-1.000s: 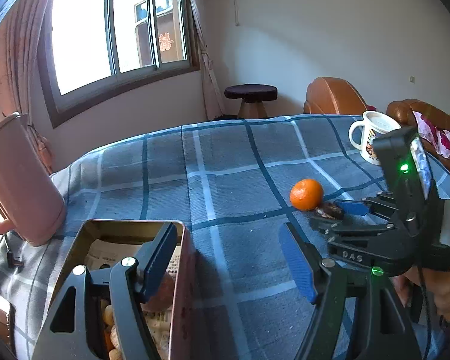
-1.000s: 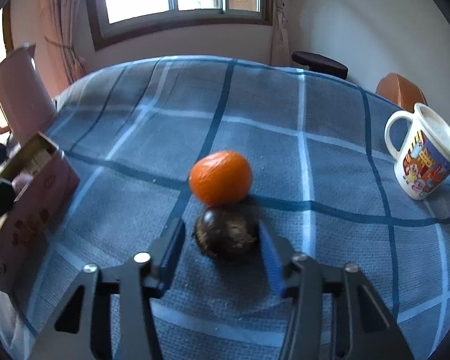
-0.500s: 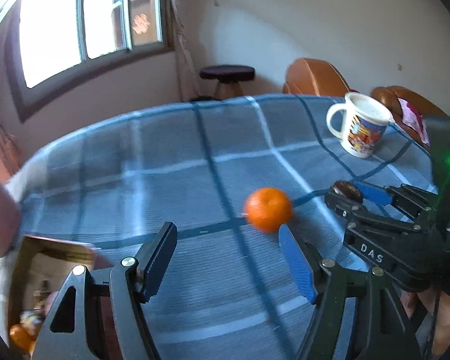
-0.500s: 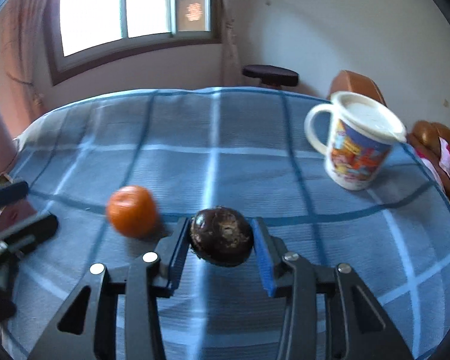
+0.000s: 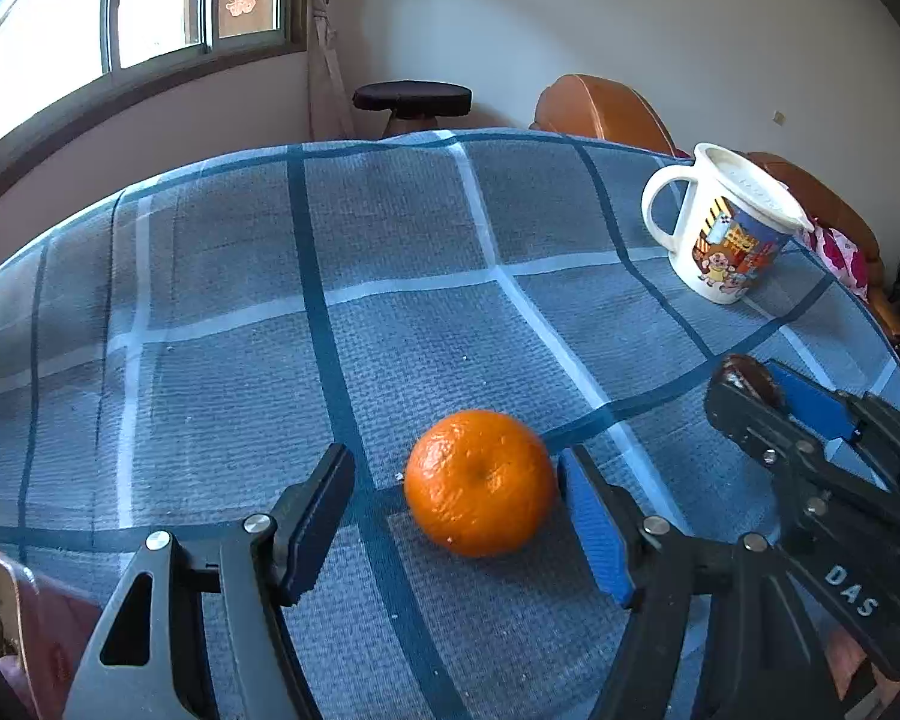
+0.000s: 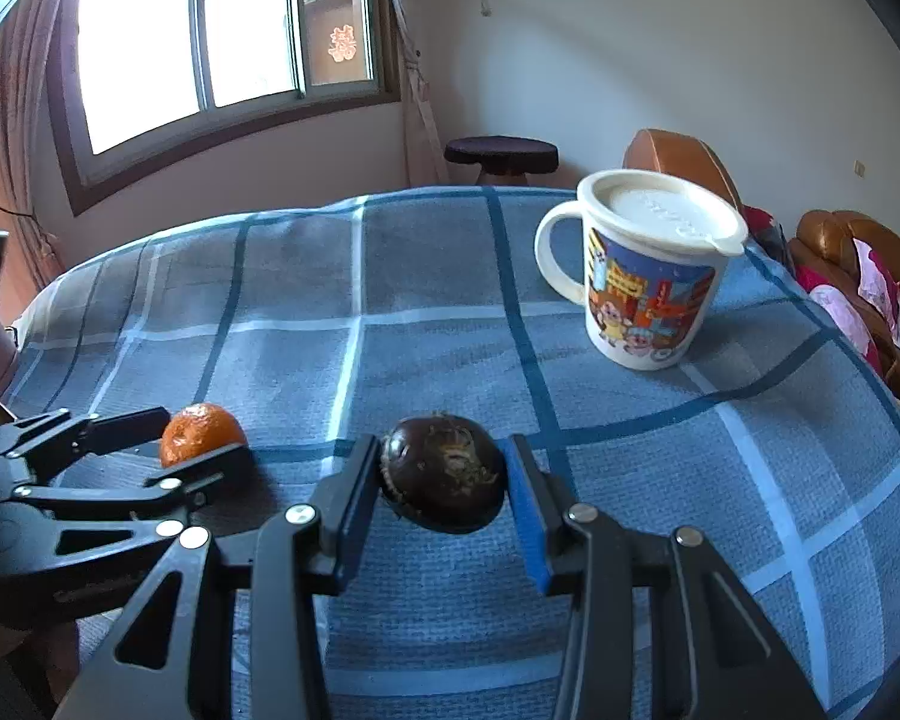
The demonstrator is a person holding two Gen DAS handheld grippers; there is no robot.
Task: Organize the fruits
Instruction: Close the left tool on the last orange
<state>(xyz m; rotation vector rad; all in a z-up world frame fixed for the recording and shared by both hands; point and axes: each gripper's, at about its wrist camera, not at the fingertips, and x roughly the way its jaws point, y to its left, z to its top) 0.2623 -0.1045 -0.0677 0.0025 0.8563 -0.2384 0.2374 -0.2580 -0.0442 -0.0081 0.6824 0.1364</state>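
An orange [image 5: 480, 483] lies on the blue checked tablecloth [image 5: 390, 300]. My left gripper [image 5: 453, 468] straddles it and its jaws are closing; the blue right pad [image 5: 594, 528] is almost at the peel, while the left pad [image 5: 318, 516] stands clear of it. My right gripper [image 6: 441, 462] is shut on a dark brown round fruit [image 6: 444, 480], held just above the cloth to the right of the orange [image 6: 201, 429]. In the left wrist view that fruit [image 5: 747, 375] peeks out between the right gripper's fingers.
A white cartoon mug [image 6: 648, 276] with a lid stands at the back right of the table. The corner of a cardboard box [image 5: 6, 600] shows at the lower left. Brown chairs [image 5: 600, 108] and a dark stool [image 5: 414, 99] stand beyond the table.
My left gripper swung from over the box to the orange and its jaws narrowed around it. My right gripper closed on the dark fruit, lifted it and carried it right, away from the orange.
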